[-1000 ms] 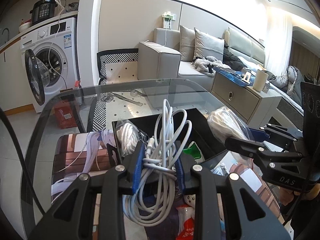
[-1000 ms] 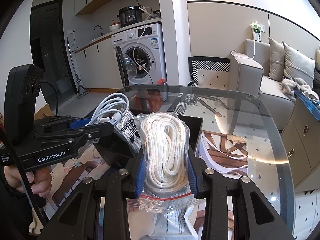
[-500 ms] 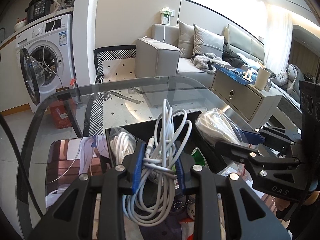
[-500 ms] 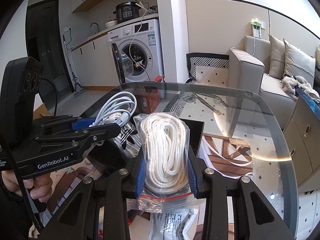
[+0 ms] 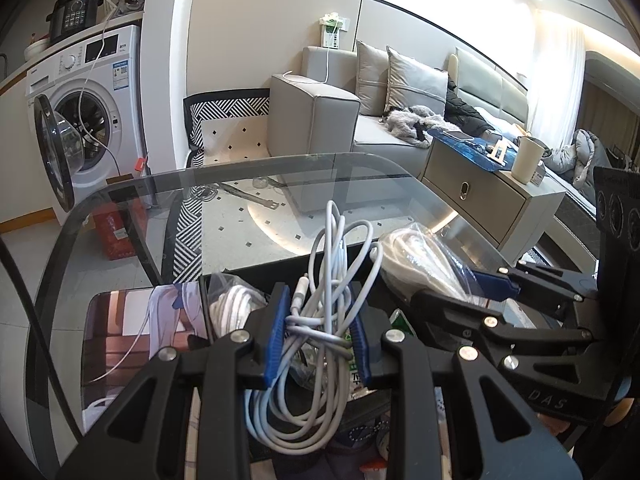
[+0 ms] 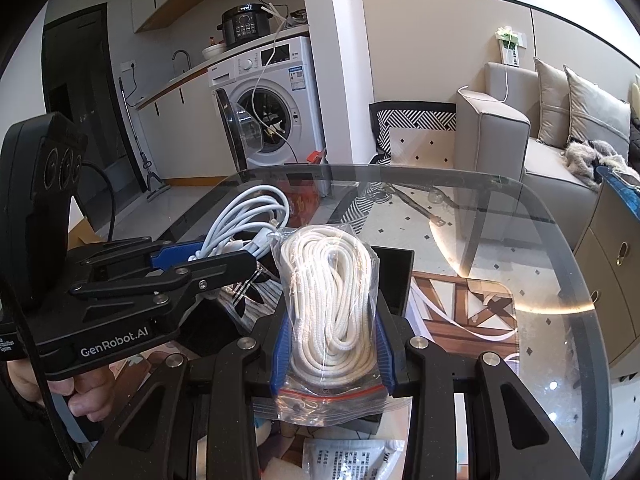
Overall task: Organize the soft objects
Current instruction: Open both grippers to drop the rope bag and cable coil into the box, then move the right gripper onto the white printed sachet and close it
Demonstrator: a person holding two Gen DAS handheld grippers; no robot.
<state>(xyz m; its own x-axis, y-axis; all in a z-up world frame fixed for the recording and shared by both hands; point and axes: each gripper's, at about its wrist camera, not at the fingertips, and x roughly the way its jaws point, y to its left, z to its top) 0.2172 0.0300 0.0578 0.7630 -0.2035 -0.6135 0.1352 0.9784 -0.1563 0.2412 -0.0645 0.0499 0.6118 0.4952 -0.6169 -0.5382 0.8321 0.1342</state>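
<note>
My left gripper [image 5: 318, 334] is shut on a coiled white cable [image 5: 324, 280] and holds it above a black box [image 5: 276, 272] on the glass table. My right gripper [image 6: 330, 350] is shut on a clear zip bag of white rope [image 6: 330, 300], also held above the black box [image 6: 394, 276]. In the left wrist view the right gripper [image 5: 496, 284] and its rope bag [image 5: 420, 256] sit to the right. In the right wrist view the left gripper [image 6: 192, 256] and the cable [image 6: 248, 220] sit to the left. Another bag of white rope [image 5: 232, 304] lies in the box.
The glass table [image 6: 520, 240] has a rounded far edge. A printed mat [image 5: 120, 320] lies under the box. Small packets [image 6: 352, 460] lie close below the grippers. A washing machine [image 5: 92, 112] and a grey sofa [image 5: 320, 120] stand beyond the table.
Both grippers have risen and pulled back slightly with their loads still held. The black box now sits lower and farther beneath them.
</note>
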